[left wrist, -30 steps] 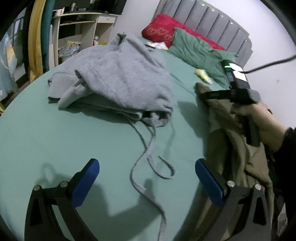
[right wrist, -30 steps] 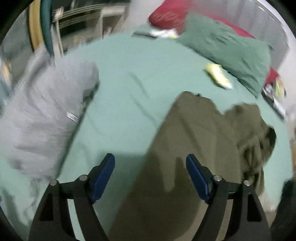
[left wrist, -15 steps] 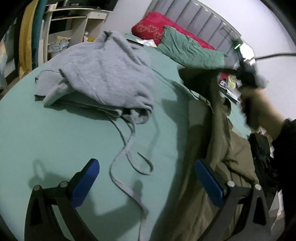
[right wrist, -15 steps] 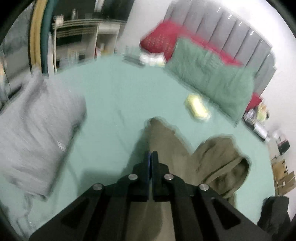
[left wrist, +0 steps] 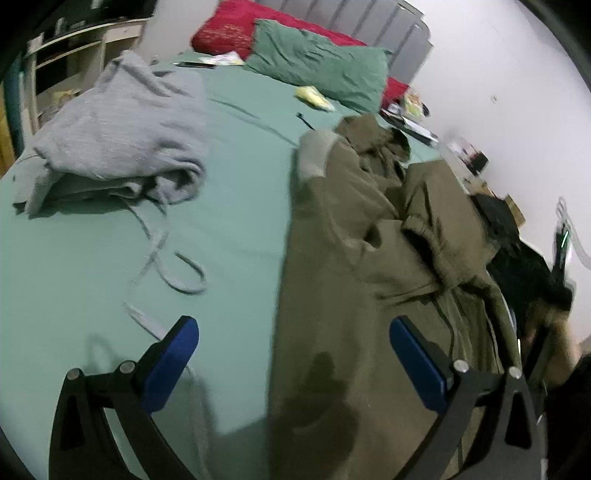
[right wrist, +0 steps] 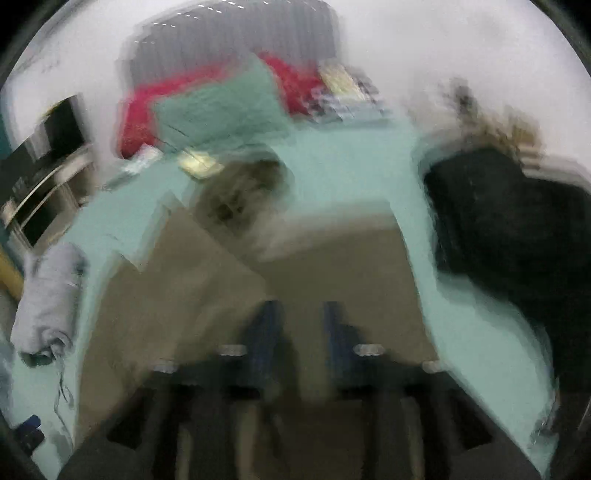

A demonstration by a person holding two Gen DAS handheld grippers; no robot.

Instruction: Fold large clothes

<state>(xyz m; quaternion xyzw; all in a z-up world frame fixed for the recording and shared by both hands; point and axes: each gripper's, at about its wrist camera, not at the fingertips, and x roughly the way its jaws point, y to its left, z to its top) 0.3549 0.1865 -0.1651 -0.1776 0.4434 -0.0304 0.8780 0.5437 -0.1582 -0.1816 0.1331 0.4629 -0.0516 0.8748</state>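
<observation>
An olive hooded garment (left wrist: 351, 240) lies spread along the right side of the green bed sheet (left wrist: 229, 206), one sleeve laid across its body. My left gripper (left wrist: 291, 328) hovers open over its near left edge, nothing between the blue pads. The right wrist view is heavily blurred. My right gripper (right wrist: 299, 325) is over the same olive garment (right wrist: 221, 288) with its jaws opening. A gap shows between the pads and they press on nothing. A folded grey hoodie (left wrist: 122, 129) rests at the left, its drawstring (left wrist: 184, 277) trailing on the sheet.
A green pillow (left wrist: 321, 62) and a red pillow (left wrist: 225, 33) lean on the grey headboard. A yellow item (left wrist: 314, 98) lies near them. A black garment (left wrist: 517, 251) sits at the bed's right edge, by the wall. Shelves (left wrist: 74, 48) stand at far left.
The right gripper shut on the olive sleeve, lifted and carried it over the garment, and now its jaws have parted. The left gripper shifted right, from the drawstring toward the olive garment.
</observation>
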